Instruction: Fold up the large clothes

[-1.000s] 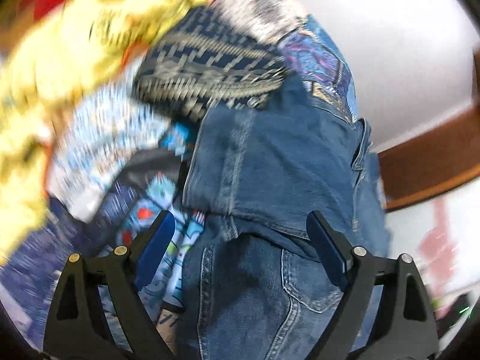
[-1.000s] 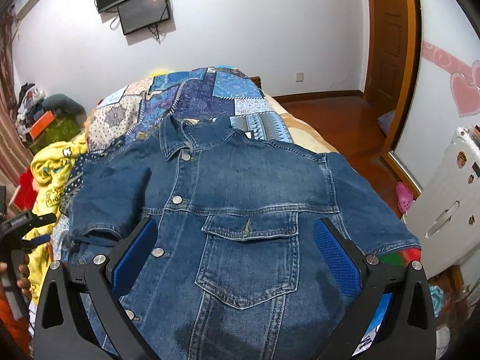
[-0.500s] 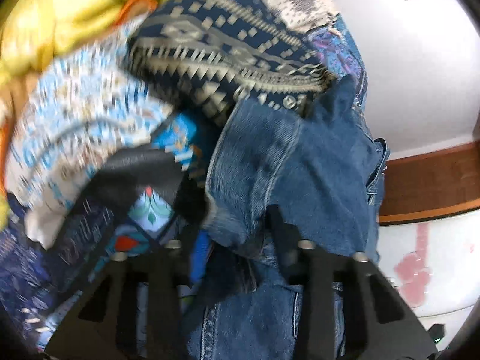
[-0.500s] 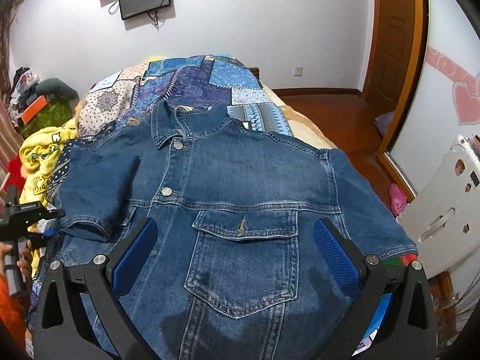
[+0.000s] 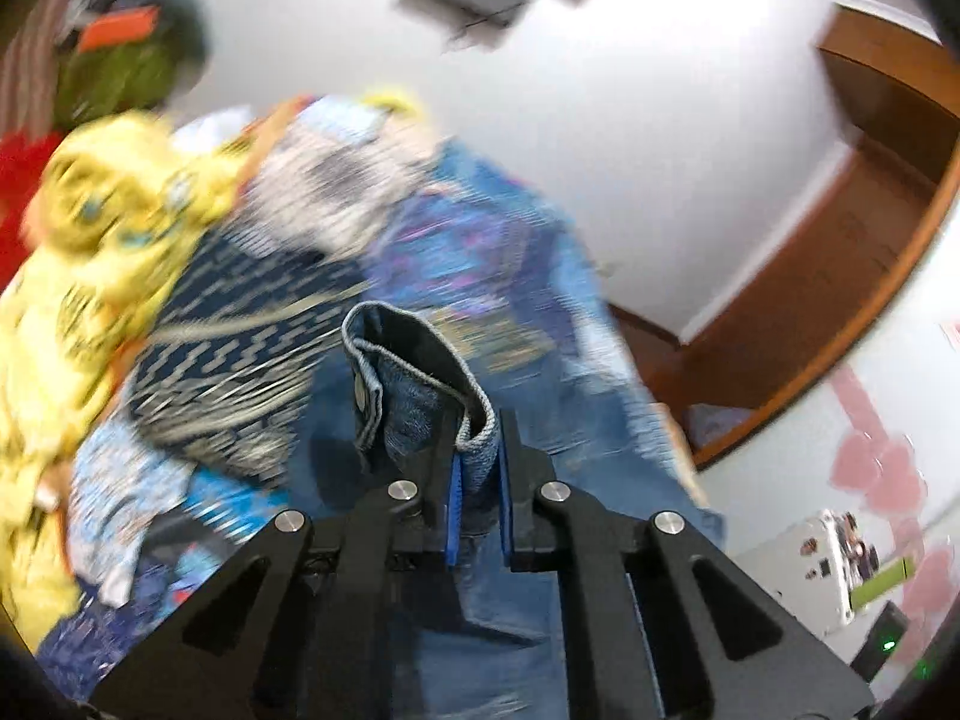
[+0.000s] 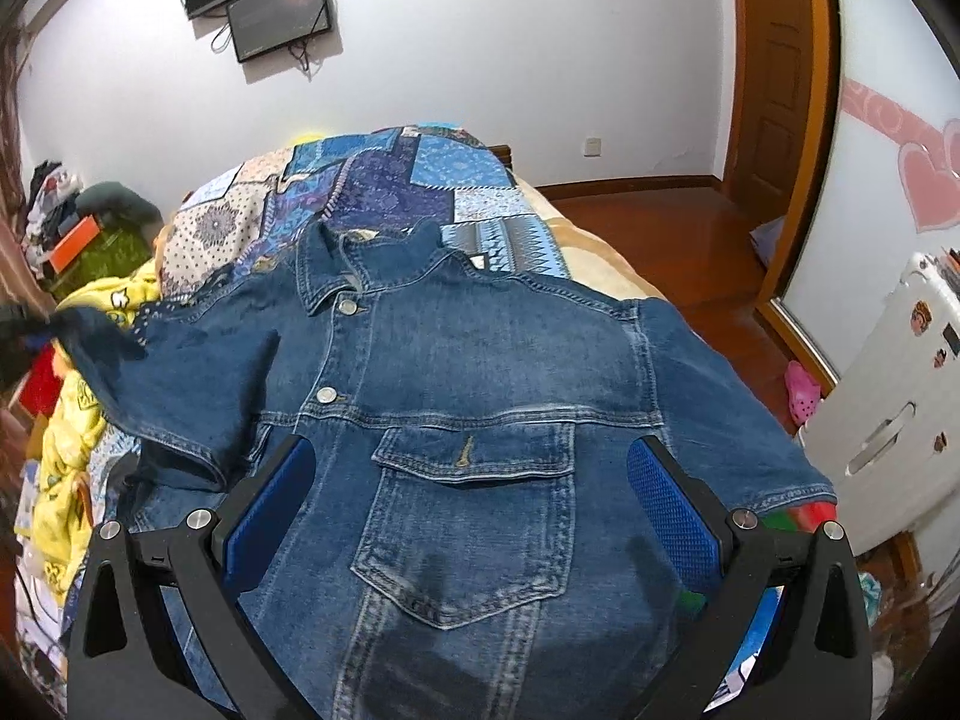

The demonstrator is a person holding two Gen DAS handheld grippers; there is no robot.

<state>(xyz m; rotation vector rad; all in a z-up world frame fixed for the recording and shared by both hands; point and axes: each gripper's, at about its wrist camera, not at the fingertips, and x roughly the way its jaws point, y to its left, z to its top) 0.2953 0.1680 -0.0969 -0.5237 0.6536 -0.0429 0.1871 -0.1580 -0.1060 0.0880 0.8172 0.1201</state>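
Note:
A blue denim jacket lies front up on the bed, collar toward the far wall. My left gripper is shut on the cuff of the jacket's left sleeve and holds it lifted. In the right wrist view that sleeve is pulled out to the left and raised, with the left gripper blurred at the frame edge. My right gripper is open and empty, hovering above the chest pocket.
A patchwork quilt covers the bed. Yellow printed cloth is piled along the bed's left side. A wooden door and wooden floor lie to the right, with a white cabinet at the right edge.
My left gripper has closed on the left sleeve cuff and lifted it up and outward. My right gripper has stayed open and drifted slightly over the jacket.

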